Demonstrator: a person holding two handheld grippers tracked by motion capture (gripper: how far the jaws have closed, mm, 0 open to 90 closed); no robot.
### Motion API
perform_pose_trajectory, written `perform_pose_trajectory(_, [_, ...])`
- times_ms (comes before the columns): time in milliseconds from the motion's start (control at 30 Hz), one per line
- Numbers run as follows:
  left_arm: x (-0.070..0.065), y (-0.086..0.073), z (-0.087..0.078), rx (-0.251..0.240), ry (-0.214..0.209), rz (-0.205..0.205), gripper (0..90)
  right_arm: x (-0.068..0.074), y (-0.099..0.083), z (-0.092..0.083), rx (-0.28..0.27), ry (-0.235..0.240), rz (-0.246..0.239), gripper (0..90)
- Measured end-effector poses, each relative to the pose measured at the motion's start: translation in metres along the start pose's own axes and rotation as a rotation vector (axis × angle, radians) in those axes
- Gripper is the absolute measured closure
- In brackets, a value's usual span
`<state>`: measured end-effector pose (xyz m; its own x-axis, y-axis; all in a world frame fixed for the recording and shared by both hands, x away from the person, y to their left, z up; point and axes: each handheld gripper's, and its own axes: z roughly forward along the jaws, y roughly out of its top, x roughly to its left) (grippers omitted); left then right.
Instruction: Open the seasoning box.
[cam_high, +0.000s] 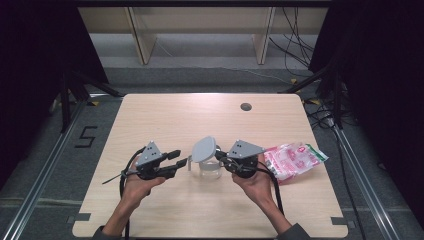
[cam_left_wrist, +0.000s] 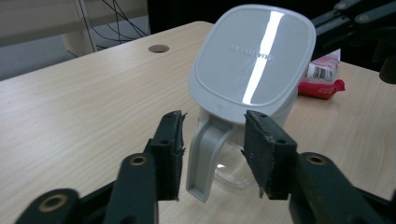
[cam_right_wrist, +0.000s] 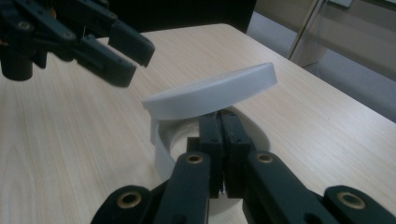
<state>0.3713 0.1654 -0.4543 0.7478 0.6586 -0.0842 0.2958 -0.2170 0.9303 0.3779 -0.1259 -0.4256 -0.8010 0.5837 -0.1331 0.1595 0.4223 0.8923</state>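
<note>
One lidded jug (cam_high: 207, 159), one pink packet (cam_high: 292, 158); two grippers, left gripper (cam_high: 180, 159), right gripper (cam_high: 219, 156)

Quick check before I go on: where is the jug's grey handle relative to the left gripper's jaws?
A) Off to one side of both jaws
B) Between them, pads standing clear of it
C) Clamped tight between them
B: in the left gripper view the handle of the jug stands in the gap of the left gripper, with space at each pad.
</note>
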Motion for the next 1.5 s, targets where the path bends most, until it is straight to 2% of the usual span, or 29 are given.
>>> perform_pose_trajectory(33, [0.0, -0.001, 0.0, 0.003, -0.001, -0.002, 51.8, -0.001, 0.002, 0.001, -0.008, 0.0, -0.031, 89.5])
perform_pose_trajectory(100, [-0.002, -0.003, 0.001, 0.009, 0.001, -0.008, 48.8, 0.001, 0.004, 0.003, -0.007, 0.004, -0.003, 89.5])
perform_pose_trajectory(133, [-0.003, -0.003, 0.001, 0.012, -0.003, -0.01, 46.9, 0.001, 0.006, 0.005, -0.009, 0.013, -0.017, 89.4])
perform_pose_trajectory(200, [-0.005, -0.004, 0.001, 0.016, 0.004, -0.01, 44.2, 0.003, 0.008, 0.005, -0.006, 0.013, -0.009, 89.3])
perform_pose_trajectory(300, [-0.008, -0.006, 0.0, 0.02, 0.014, -0.005, 40.6, 0.005, 0.012, 0.008, -0.017, 0.02, -0.026, 88.9])
perform_pose_trajectory(367, [-0.009, -0.007, -0.002, 0.025, 0.018, -0.009, 37.6, 0.008, 0.014, 0.01, -0.019, 0.024, -0.016, 88.9])
perform_pose_trajectory(400, [-0.01, -0.008, -0.002, 0.026, 0.024, -0.016, 36.9, 0.009, 0.016, 0.011, -0.02, 0.028, -0.027, 88.6])
perform_pose_trajectory(567, [-0.013, -0.014, -0.005, 0.043, 0.034, -0.007, 34.9, 0.014, 0.019, 0.014, -0.019, 0.035, -0.026, 88.2])
perform_pose_trajectory(633, [-0.013, -0.016, -0.007, 0.048, 0.041, -0.01, 34.1, 0.014, 0.02, 0.015, -0.019, 0.05, -0.049, 88.2])
perform_pose_trajectory(700, [-0.013, -0.019, -0.008, 0.05, 0.045, -0.022, 33.9, 0.015, 0.022, 0.017, -0.03, 0.043, -0.054, 88.2])
perform_pose_trajectory(767, [-0.016, -0.024, -0.009, 0.052, 0.071, -0.02, 33.9, 0.017, 0.023, 0.018, -0.031, 0.047, -0.054, 88.2])
perform_pose_trajectory(900, [-0.022, -0.029, -0.009, 0.061, 0.049, -0.012, 33.8, 0.02, 0.026, 0.021, -0.032, 0.054, -0.063, 88.2])
perform_pose_trajectory(1067, [-0.023, -0.029, -0.014, 0.046, 0.059, -0.009, 33.8, 0.027, 0.027, 0.024, -0.028, 0.066, -0.06, 88.3])
perform_pose_trajectory(1200, [-0.023, -0.03, -0.016, 0.043, 0.066, -0.009, 33.8, 0.027, 0.027, 0.024, -0.023, 0.07, -0.085, 87.2])
perform_pose_trajectory(1267, [-0.023, -0.031, -0.017, 0.047, 0.067, -0.007, 33.6, 0.026, 0.026, 0.02, -0.027, 0.053, -0.056, 83.9])
perform_pose_trajectory(1333, [-0.024, -0.031, -0.017, 0.047, 0.063, -0.007, 33.5, 0.022, 0.021, 0.015, -0.034, 0.038, -0.047, 74.2])
perform_pose_trajectory(1400, [-0.025, -0.033, -0.017, 0.047, 0.063, -0.007, 33.5, 0.022, 0.019, 0.013, -0.029, 0.035, -0.045, 71.6])
perform_pose_trajectory(1500, [-0.028, -0.035, -0.017, 0.055, 0.063, -0.007, 33.4, 0.018, 0.003, 0.004, -0.013, 0.009, 0.01, 61.1])
